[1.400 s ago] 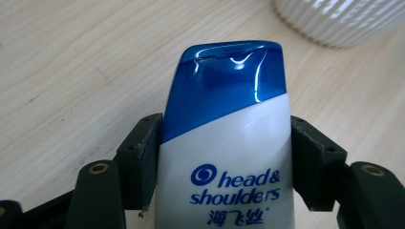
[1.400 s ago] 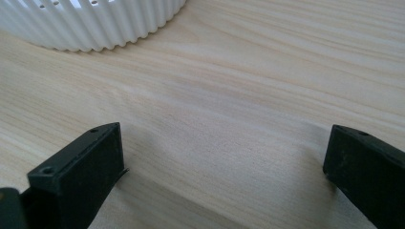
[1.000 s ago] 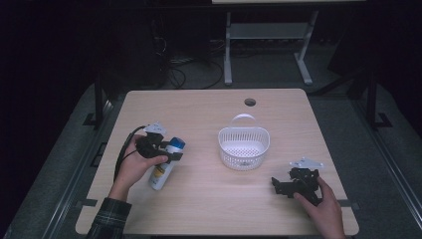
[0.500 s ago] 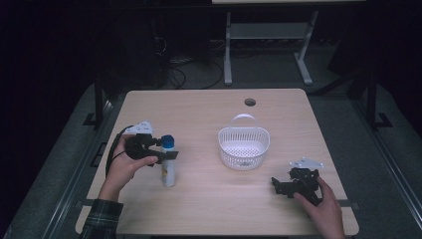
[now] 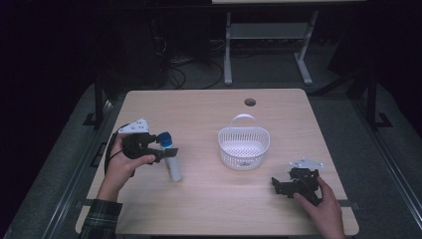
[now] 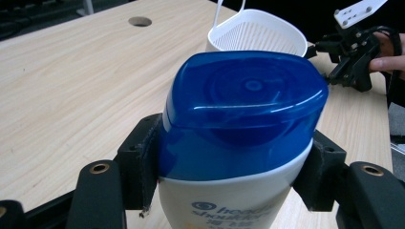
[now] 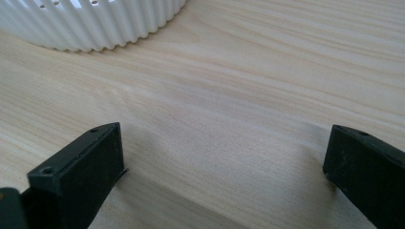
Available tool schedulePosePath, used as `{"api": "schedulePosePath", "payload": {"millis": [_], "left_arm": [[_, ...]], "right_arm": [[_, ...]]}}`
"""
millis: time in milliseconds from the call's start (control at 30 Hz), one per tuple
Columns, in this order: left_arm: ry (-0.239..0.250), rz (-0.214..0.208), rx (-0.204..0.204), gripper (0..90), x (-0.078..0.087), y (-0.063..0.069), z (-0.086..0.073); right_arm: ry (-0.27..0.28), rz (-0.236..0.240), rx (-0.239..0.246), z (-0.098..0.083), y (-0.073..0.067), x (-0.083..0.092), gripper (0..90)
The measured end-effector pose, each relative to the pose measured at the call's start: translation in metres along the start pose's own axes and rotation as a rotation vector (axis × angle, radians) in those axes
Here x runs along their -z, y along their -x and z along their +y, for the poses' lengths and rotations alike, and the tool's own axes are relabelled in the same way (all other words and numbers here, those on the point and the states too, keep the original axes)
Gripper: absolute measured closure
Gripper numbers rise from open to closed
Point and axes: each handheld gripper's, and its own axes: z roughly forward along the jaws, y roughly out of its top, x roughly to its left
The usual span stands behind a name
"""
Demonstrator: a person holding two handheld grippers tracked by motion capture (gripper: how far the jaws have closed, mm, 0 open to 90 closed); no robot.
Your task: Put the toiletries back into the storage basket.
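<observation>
A white shampoo bottle [image 5: 173, 163] with a blue cap [image 6: 243, 109] stands upright at the left of the table. My left gripper [image 5: 160, 148] is shut on it just under the cap, and both pads [image 6: 143, 162] press on its sides. A white perforated basket [image 5: 244, 147] with a raised handle sits at mid-table, a short way right of the bottle. My right gripper [image 5: 278, 185] rests low over the wood near the front right, open, with bare tabletop between its jaws; the basket's ribbed wall [image 7: 90, 24] shows just ahead of it.
The wooden table [image 5: 209, 204] has a round cable hole [image 5: 250, 102] near its far edge. Beyond the table stand a dark floor, cables and a metal desk frame [image 5: 268, 45].
The bottle lay tilted on the table a second ago; my left gripper has lifted its cap end and turned it upright. The right gripper has stayed put.
</observation>
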Motion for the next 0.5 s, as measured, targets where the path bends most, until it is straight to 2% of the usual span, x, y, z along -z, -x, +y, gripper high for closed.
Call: {"api": "schedulePosePath", "payload": {"millis": [167,500], "left_arm": [[-0.001,-0.001,-0.017,35.1,-0.002,0.004,0.006],[0.029,-0.010,-0.043,35.1,-0.004,0.010,0.024]], "right_arm": [[0.000,0.000,0.000,0.000,0.000,0.000,0.0],[0.000,0.000,-0.001,0.000,0.000,0.000,0.0]]}}
